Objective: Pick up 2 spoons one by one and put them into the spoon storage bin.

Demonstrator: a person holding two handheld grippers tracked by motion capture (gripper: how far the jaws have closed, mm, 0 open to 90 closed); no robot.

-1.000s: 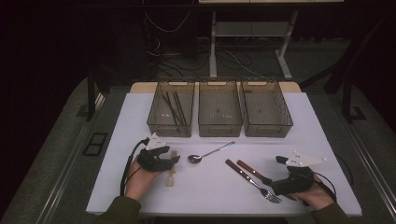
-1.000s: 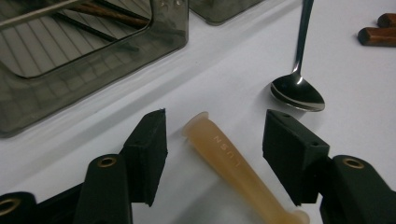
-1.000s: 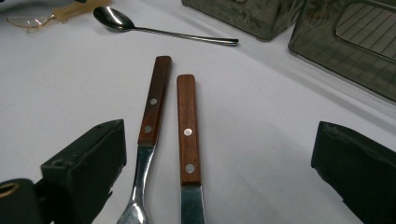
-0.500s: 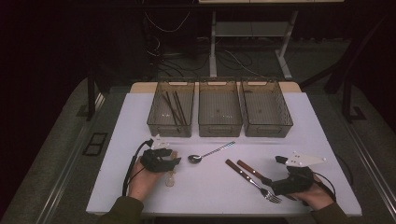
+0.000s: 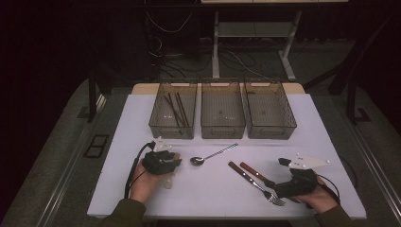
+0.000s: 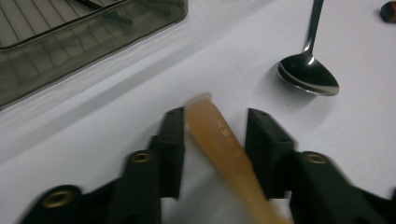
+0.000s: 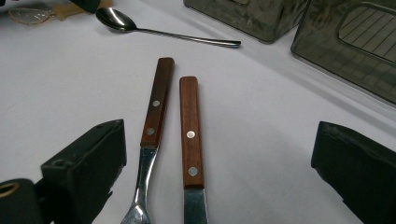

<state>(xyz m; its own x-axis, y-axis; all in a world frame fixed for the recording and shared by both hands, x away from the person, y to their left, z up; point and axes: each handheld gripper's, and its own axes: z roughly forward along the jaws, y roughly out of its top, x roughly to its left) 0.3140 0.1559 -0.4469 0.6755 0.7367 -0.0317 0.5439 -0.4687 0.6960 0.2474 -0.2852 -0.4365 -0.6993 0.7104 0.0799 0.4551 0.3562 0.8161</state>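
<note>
Below, left claw (image 6: 212,149) closing round a blurred amber utensil (image 6: 224,144) — contact unclear; right claw (image 7: 215,172) wide.

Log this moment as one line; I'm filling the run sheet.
left gripper: fingers closing around plastic spoon, gaps both sides | right gripper: open over fork and knife | metal spoon: on table

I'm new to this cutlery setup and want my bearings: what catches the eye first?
Three smoky clear plastic bins stand in a row at the far side of the white table; the leftmost bin holds dark sticks. The left tool, its jaws just closing, straddles a translucent amber plastic utensil. The right tool stands open around a wooden-handled fork and a wooden-handled knife, with a shiny metal spoon lying mid-table.
</note>
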